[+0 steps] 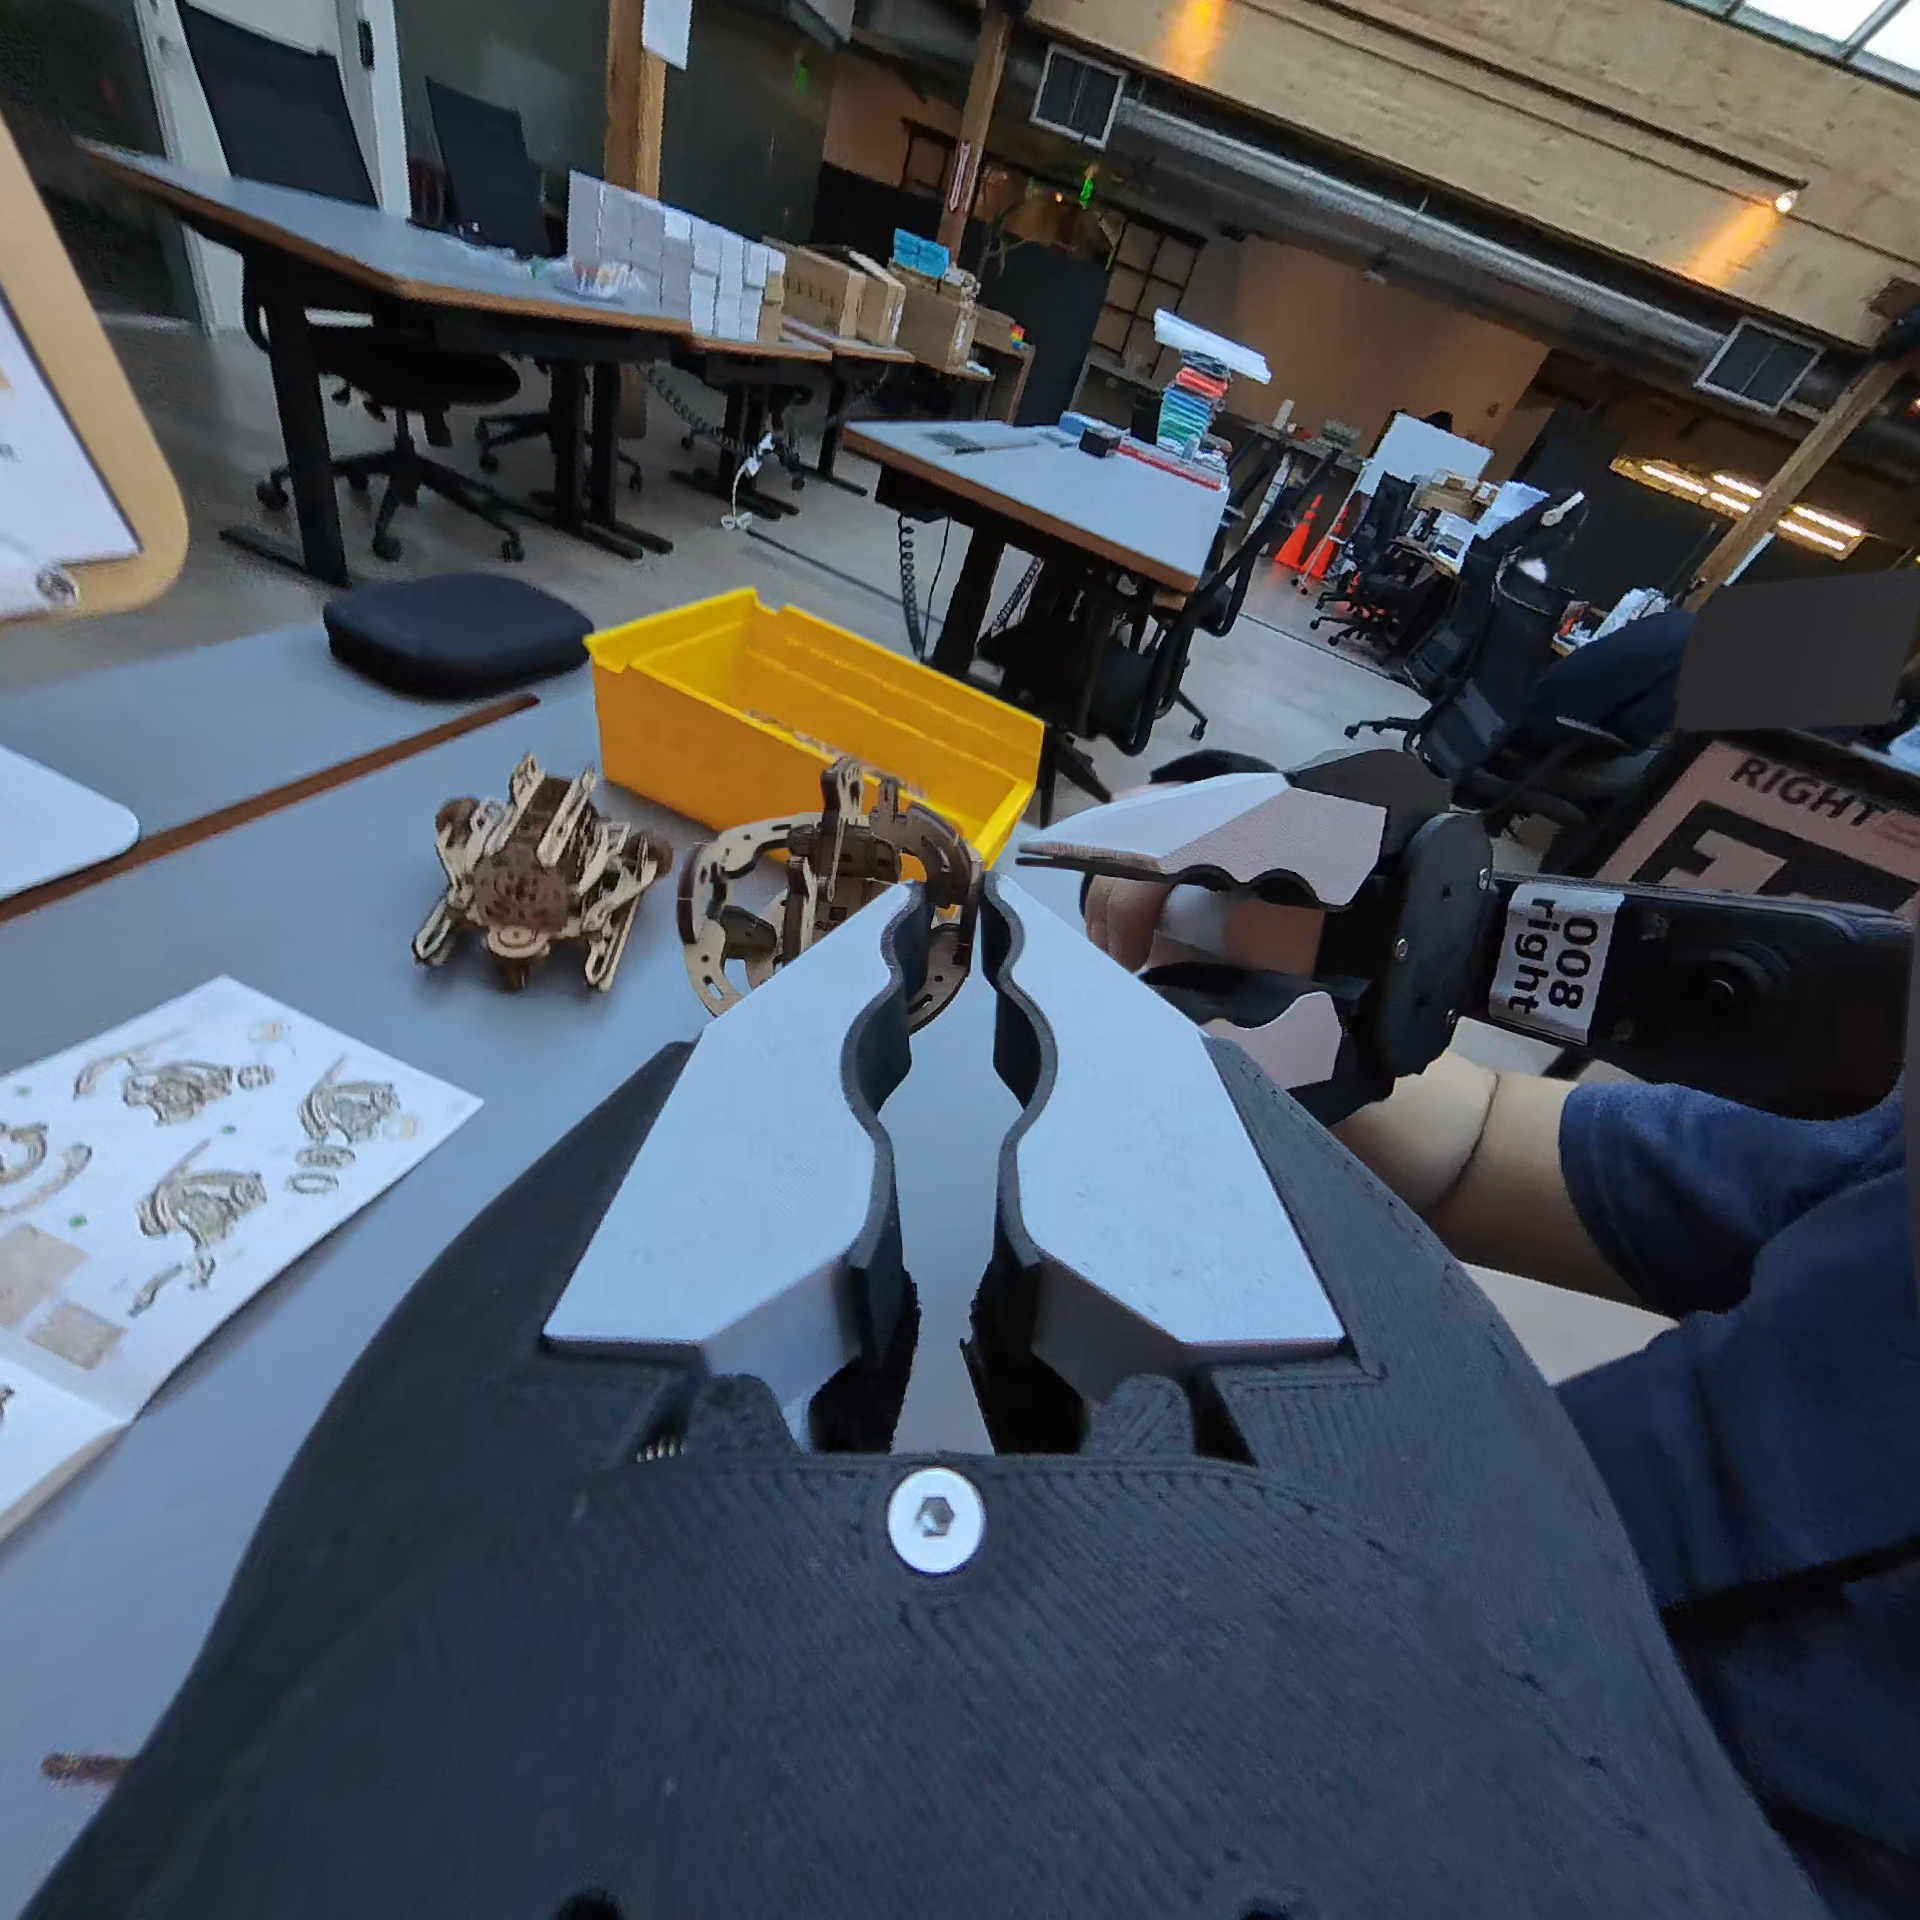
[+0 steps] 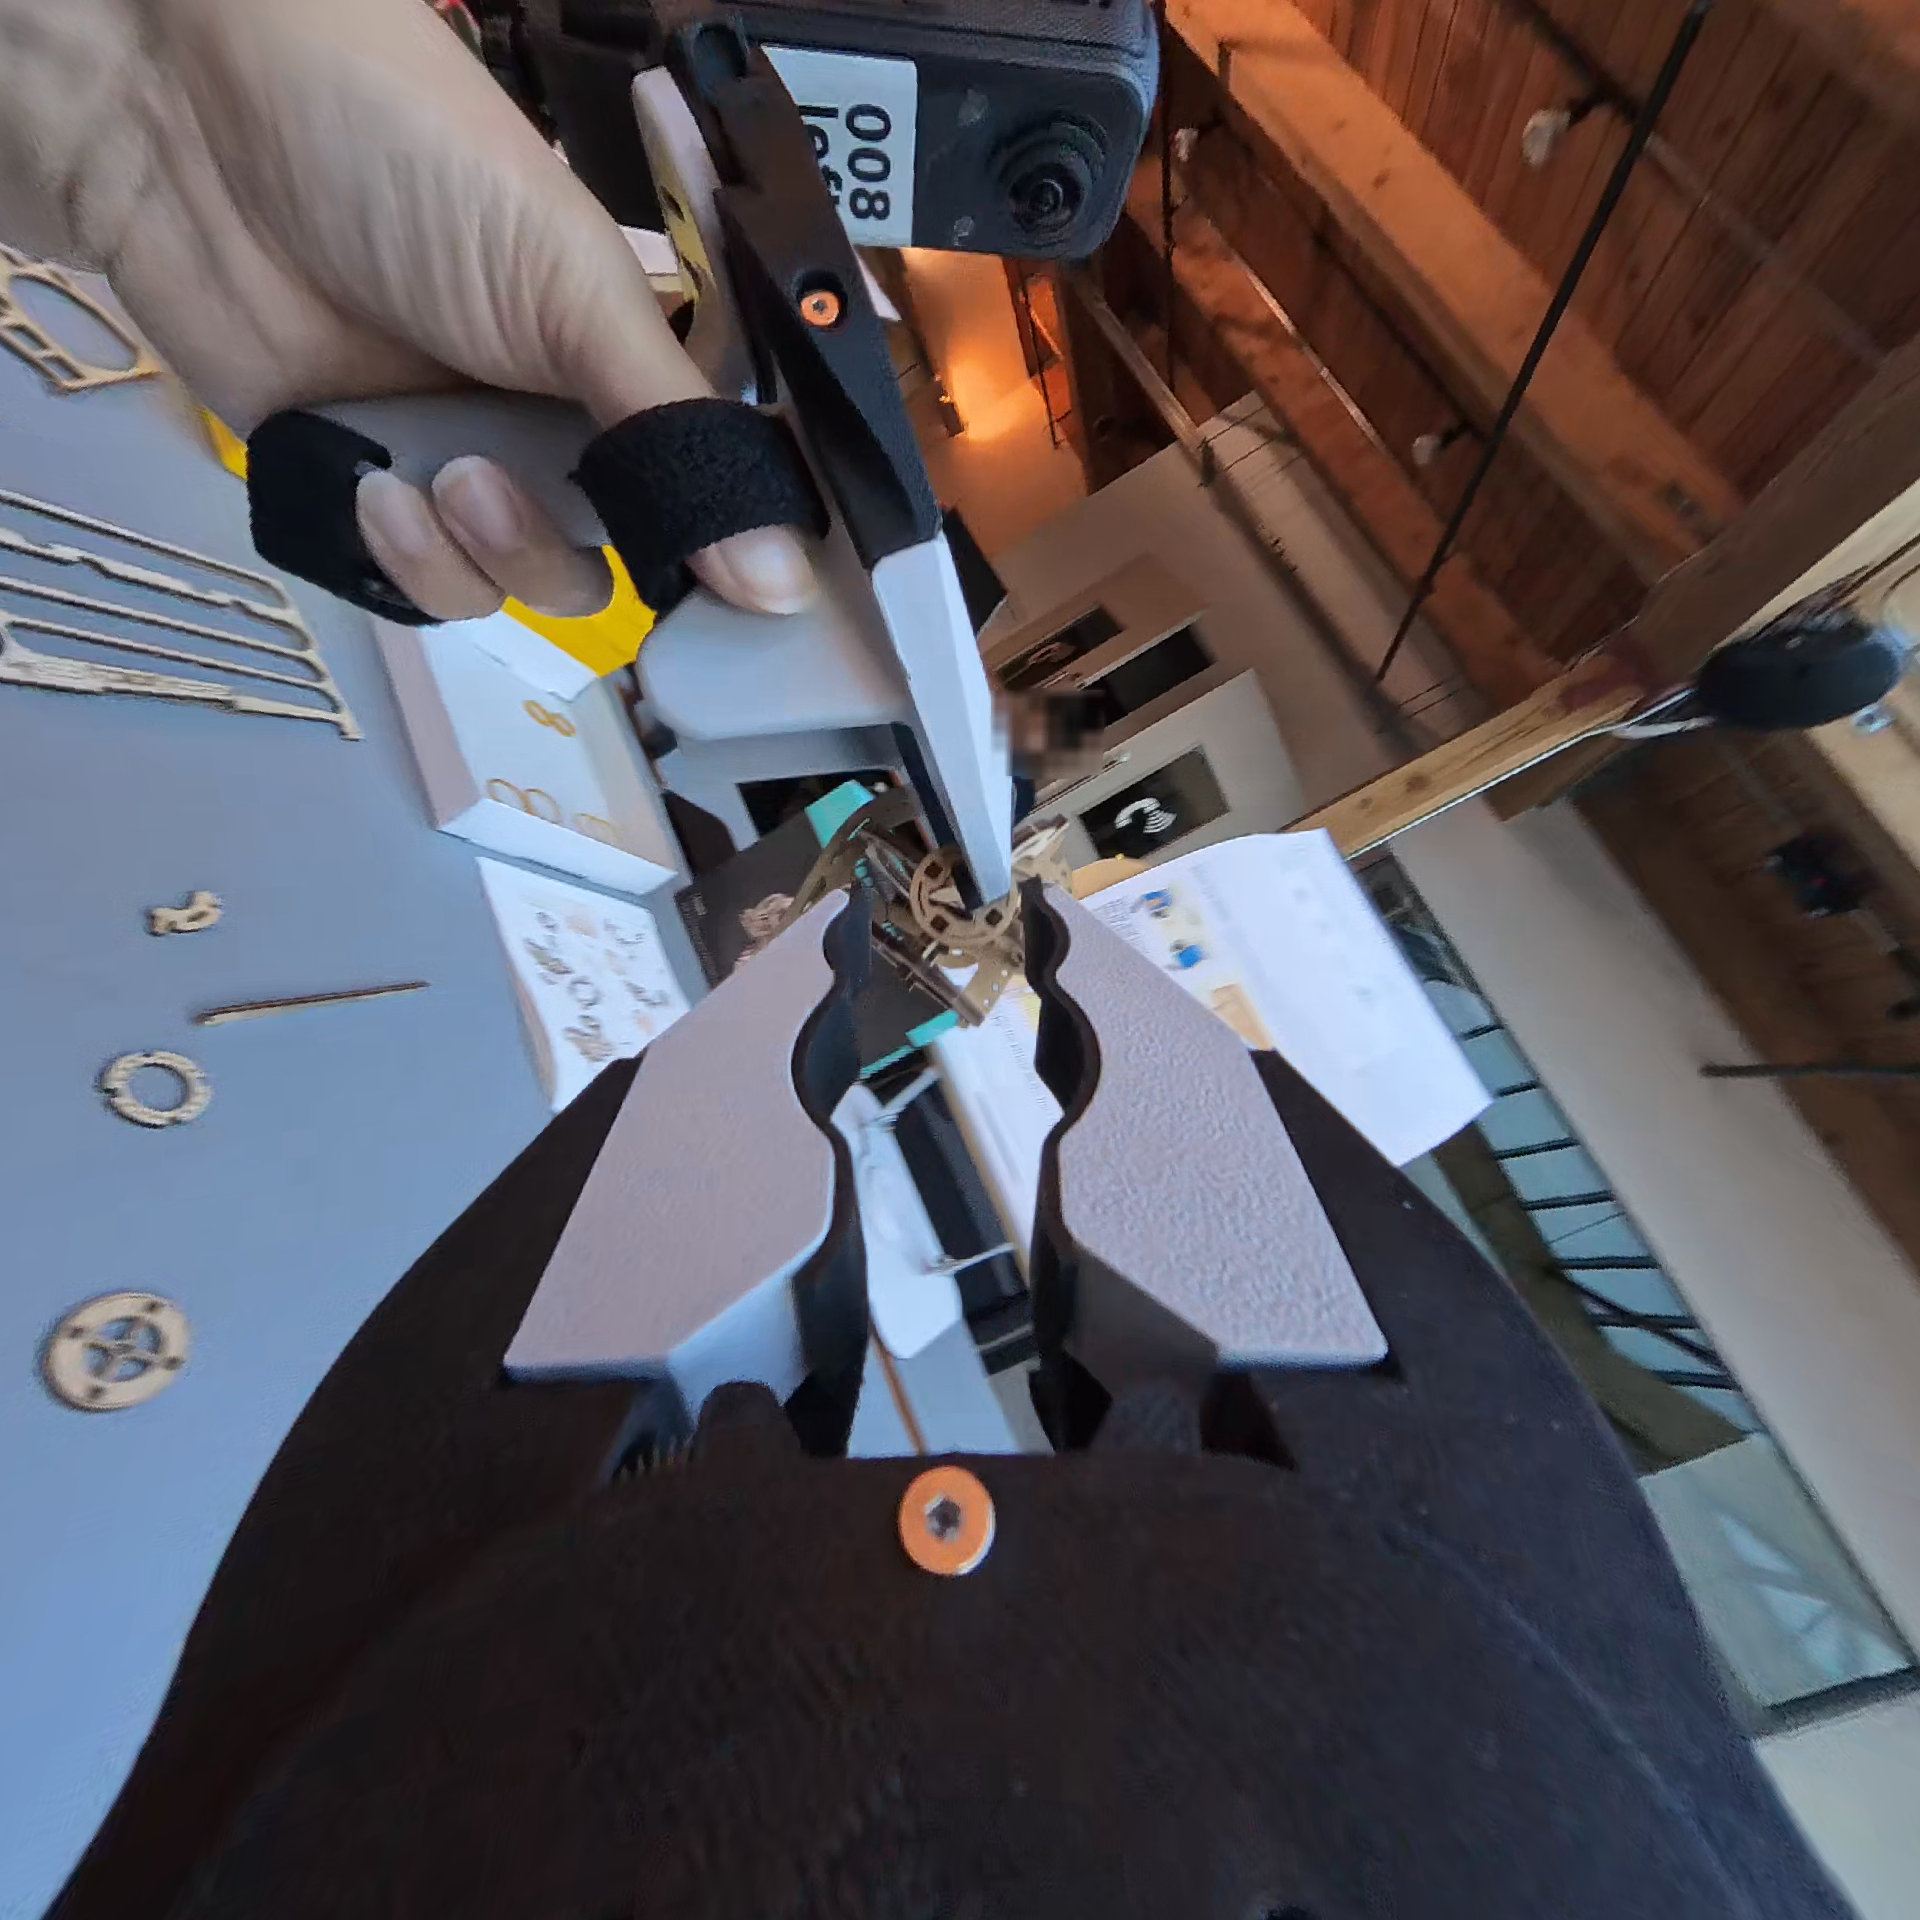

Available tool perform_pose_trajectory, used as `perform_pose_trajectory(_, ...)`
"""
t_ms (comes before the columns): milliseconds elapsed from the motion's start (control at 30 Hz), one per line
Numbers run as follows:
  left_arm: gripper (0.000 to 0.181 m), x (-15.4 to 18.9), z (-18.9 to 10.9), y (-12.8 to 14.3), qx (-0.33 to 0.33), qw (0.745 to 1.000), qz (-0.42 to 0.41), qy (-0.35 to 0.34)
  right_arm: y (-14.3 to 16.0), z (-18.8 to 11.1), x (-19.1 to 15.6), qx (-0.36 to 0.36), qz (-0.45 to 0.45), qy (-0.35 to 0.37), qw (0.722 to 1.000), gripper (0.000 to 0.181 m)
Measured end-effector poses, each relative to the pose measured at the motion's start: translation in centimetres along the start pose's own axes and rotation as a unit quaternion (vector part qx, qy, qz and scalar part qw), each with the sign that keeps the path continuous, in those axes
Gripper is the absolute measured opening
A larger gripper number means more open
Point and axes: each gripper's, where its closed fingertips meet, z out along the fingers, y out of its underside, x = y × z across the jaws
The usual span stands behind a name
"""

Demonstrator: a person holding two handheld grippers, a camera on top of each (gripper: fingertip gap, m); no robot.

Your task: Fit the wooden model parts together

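Note:
My left gripper [image 1: 951,899] is shut on the right rim of a round wooden ring model [image 1: 790,925] and holds it just above the grey table [image 1: 312,935]. My right gripper [image 2: 943,909] is open, its tips on either side of the same model [image 2: 951,920], and I cannot tell whether they touch it. In the left wrist view it reaches in from the right [image 1: 1081,914]. The left gripper [image 2: 982,868] comes down from above in the right wrist view. A second, spider-like wooden model [image 1: 530,873] stands on the table to the left.
A yellow bin [image 1: 665,665] stands behind the models, a black pad [image 1: 457,629] left of it. An instruction sheet [image 1: 208,1143] lies front left. Loose parts lie on the table: a ring [image 2: 154,1088], a disc [image 2: 114,1349], a thin stick [image 2: 312,1003]. My two grippers' fingertips are within a few centimetres of each other.

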Motion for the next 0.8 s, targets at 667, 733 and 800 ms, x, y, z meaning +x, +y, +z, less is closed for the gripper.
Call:
perform_pose_trajectory(667, 0.007, 20.3, -2.2, -14.8, 0.104, 0.954, 0.279, 0.026, -16.6, -9.7, 15.2, 0.104, -0.181, 0.21, 0.955, 0.029)
perform_pose_trajectory(733, 0.008, 21.6, -2.3, -15.1, 0.102, 0.947, 0.305, 0.025, -17.8, -10.2, 15.7, 0.111, -0.186, 0.222, 0.951, 0.03)
perform_pose_trajectory(800, 0.008, 22.6, -2.4, -15.4, 0.1, 0.939, 0.33, 0.021, -18.6, -10.8, 16.3, 0.117, -0.195, 0.241, 0.944, 0.027)
